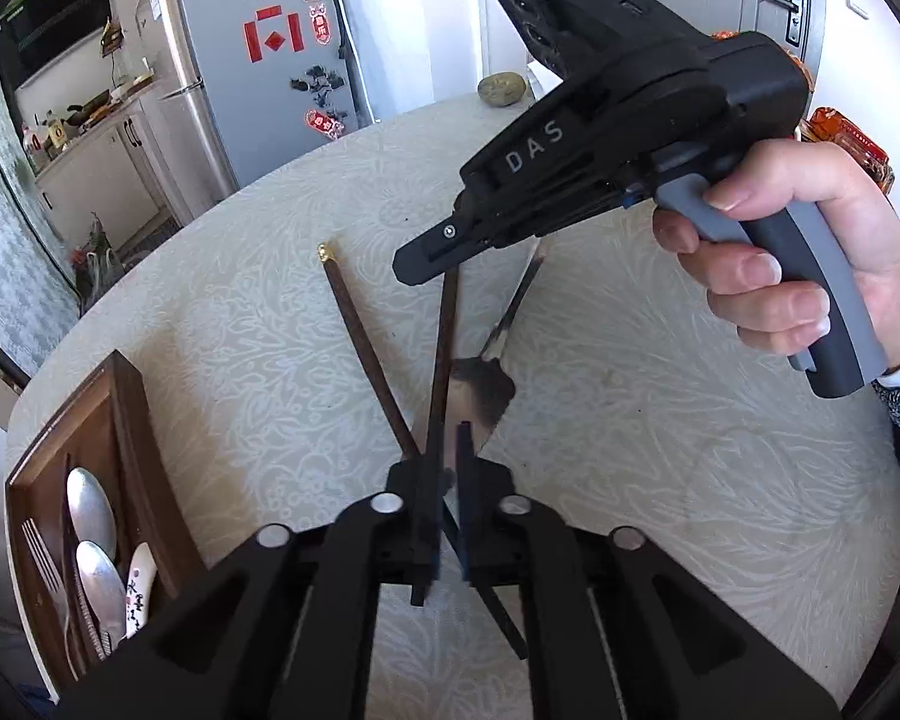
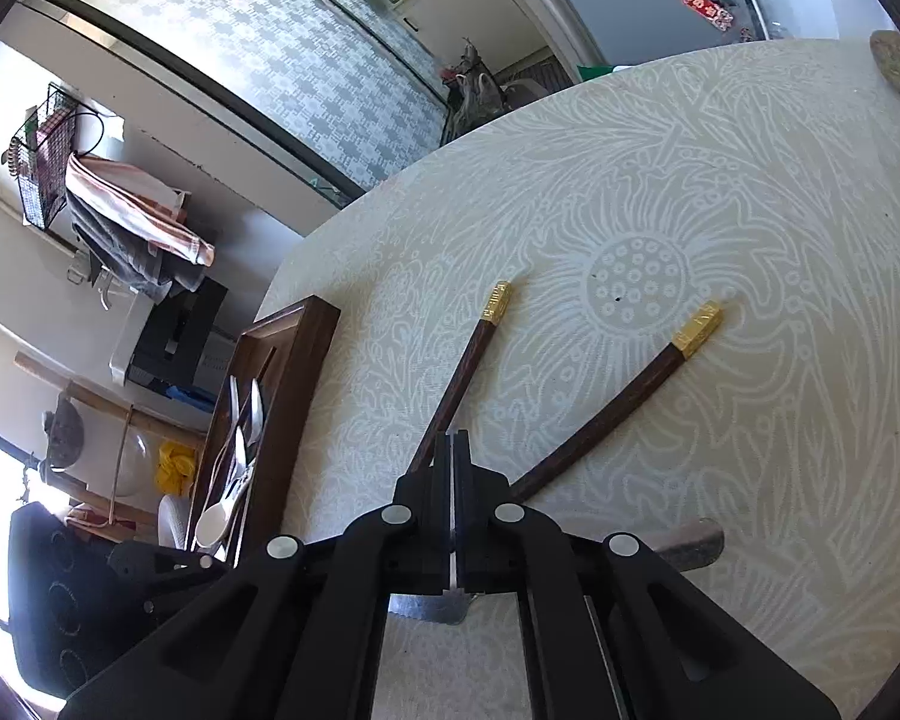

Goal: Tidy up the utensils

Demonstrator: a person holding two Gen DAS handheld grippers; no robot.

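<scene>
Left wrist view: your left gripper [image 1: 447, 468] stands slightly apart around the chopsticks' [image 1: 444, 336] crossed tips, gripping nothing. Right wrist view: your right gripper [image 2: 455, 450] is pressed together on a thin metal handle [image 2: 453, 558], likely the spoon [image 1: 483, 390]; next, carry it to the wooden tray [image 2: 294, 360].

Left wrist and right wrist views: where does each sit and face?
Left wrist: on the left gripper, looking down at two chopsticks, the right gripper and its hand.
Right wrist: on the right gripper, jaws shut, facing the wooden tray.
Shared: chopsticks, tray, table.
</scene>
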